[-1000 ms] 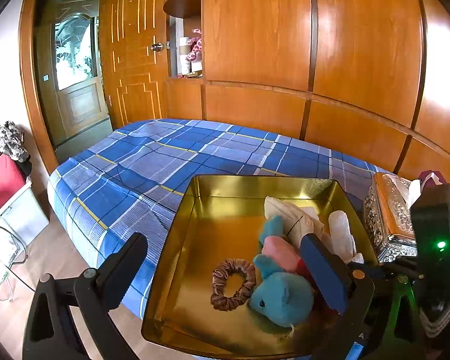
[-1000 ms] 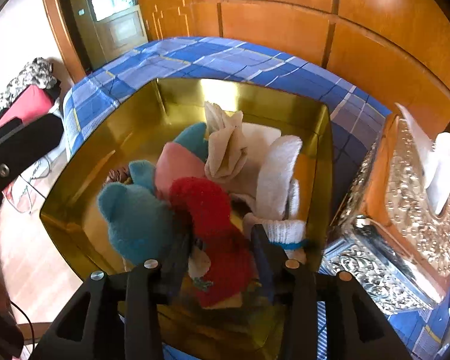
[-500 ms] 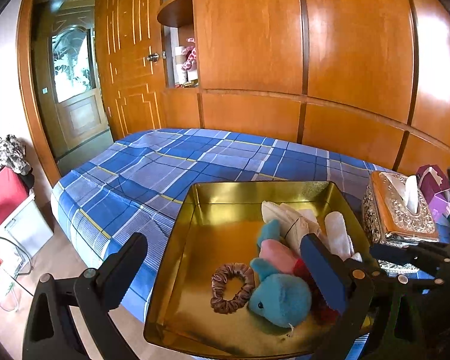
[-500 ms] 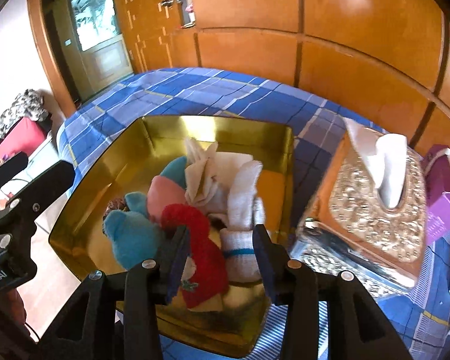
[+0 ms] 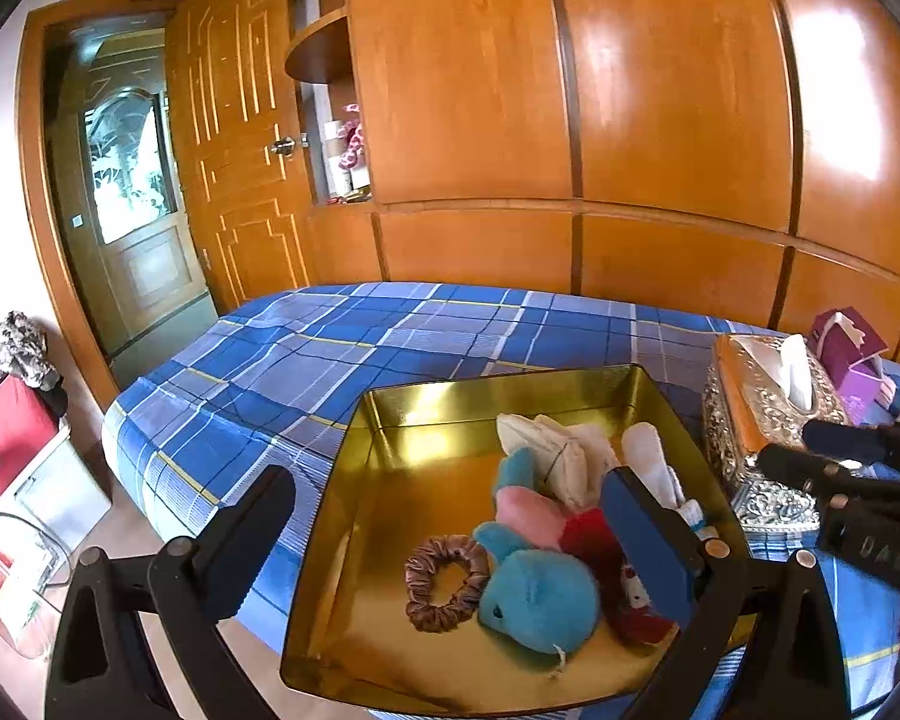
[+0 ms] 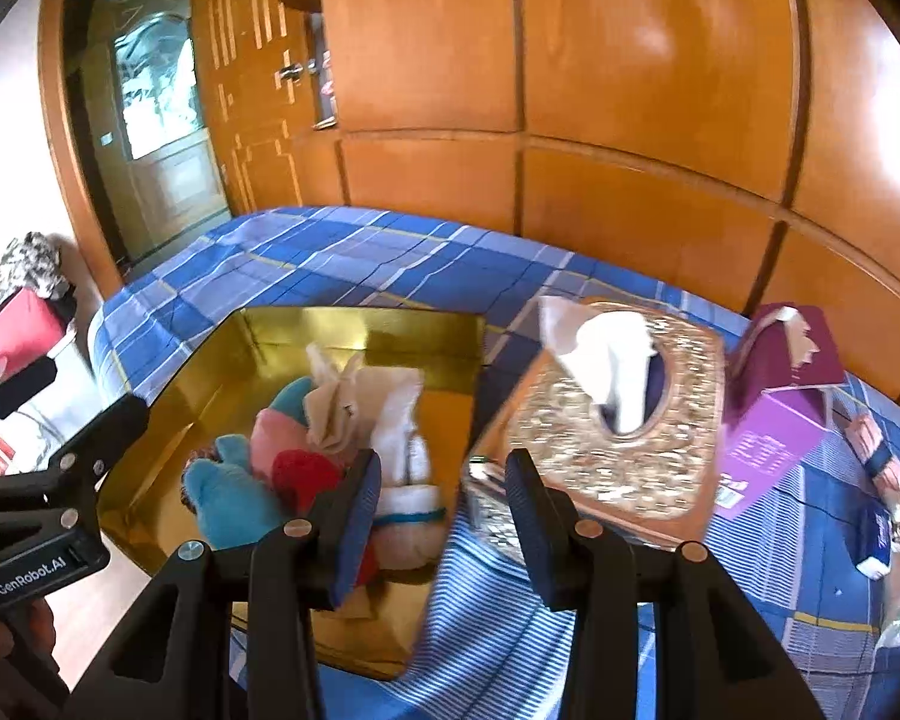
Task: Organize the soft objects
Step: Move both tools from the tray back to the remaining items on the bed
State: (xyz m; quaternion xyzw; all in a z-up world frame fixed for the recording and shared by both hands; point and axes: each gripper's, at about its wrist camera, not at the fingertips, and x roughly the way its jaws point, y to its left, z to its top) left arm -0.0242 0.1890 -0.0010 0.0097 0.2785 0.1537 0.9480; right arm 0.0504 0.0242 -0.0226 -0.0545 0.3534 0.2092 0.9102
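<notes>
Behind the blue plush [image 5: 534, 600], scrunchie [image 5: 444, 582] half-hidden.

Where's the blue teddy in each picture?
Left wrist: blue teddy lies low and centre-right in the gold tray, beside the brown scrunchie.
Right wrist: blue teddy sits left of centre, at the tray's near-left side.
Shared landmark: the silver tissue box right of the tray.
</notes>
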